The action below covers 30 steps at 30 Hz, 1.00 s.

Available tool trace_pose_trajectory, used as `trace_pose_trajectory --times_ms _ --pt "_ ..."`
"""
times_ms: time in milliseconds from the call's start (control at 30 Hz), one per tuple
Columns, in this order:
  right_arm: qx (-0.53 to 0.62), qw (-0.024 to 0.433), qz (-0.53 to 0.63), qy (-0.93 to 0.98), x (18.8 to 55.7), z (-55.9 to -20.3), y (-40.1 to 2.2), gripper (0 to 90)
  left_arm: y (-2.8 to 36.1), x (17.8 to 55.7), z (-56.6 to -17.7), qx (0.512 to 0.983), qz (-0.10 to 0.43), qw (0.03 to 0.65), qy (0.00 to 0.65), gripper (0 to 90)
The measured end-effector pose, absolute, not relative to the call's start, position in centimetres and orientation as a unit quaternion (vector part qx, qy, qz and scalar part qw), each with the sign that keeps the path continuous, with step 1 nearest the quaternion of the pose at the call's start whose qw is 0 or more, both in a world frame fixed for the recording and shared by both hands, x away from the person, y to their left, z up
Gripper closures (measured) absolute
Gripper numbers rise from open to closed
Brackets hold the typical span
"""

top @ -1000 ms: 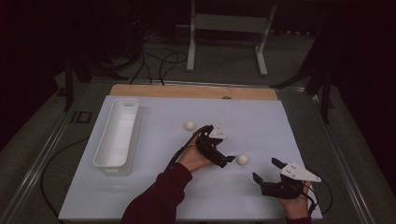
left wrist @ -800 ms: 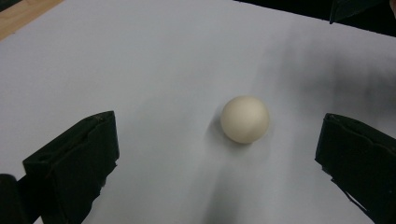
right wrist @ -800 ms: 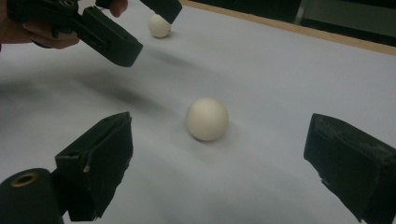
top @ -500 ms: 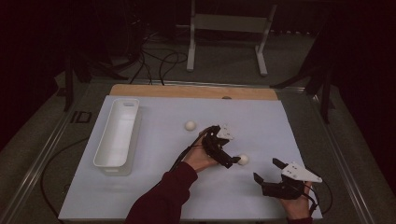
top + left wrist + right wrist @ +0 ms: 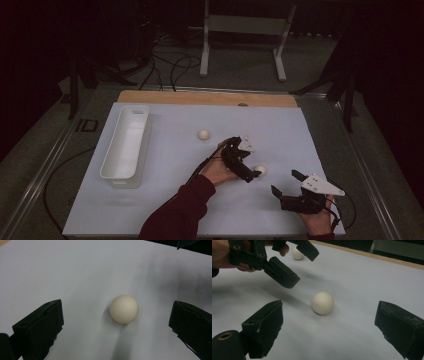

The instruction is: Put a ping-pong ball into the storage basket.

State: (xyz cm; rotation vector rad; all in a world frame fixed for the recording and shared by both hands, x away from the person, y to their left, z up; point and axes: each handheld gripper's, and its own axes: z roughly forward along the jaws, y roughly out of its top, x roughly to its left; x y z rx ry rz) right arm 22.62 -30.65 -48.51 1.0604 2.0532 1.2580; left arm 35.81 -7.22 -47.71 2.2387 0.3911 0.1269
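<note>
White tray (image 5: 125,145) at left, holding nothing visible. Two balls on mat: near ball (image 5: 260,170) between spread jaws of left gripper (image 5: 251,169); far ball (image 5: 203,134) apart. Right gripper (image 5: 285,184) jaws spread wide.

The high view is dim: the room beyond the bench (image 5: 210,97) sinks into near black, and only the pale sheet (image 5: 170,200) catches light, evenly and without glare. Both gripper views are brighter but soft. In the left gripper view the white ball (image 5: 124,309) is fairly sharp and casts a faint blurred shadow toward the bottom of the picture, while the black fingers (image 5: 40,326) lose detail. In the right gripper view grey, smeared shadows lie across the sheet.
</note>
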Motion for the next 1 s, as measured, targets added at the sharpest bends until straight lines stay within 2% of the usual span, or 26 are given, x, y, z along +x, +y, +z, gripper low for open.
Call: trace_pose_trajectory --times_ms 1000 --pt "0.388 0.25 0.462 0.757 22.6 -48.5 -30.5 7.9 -8.9 35.6 -48.6 0.9 0.028 0.408 0.152 0.8"
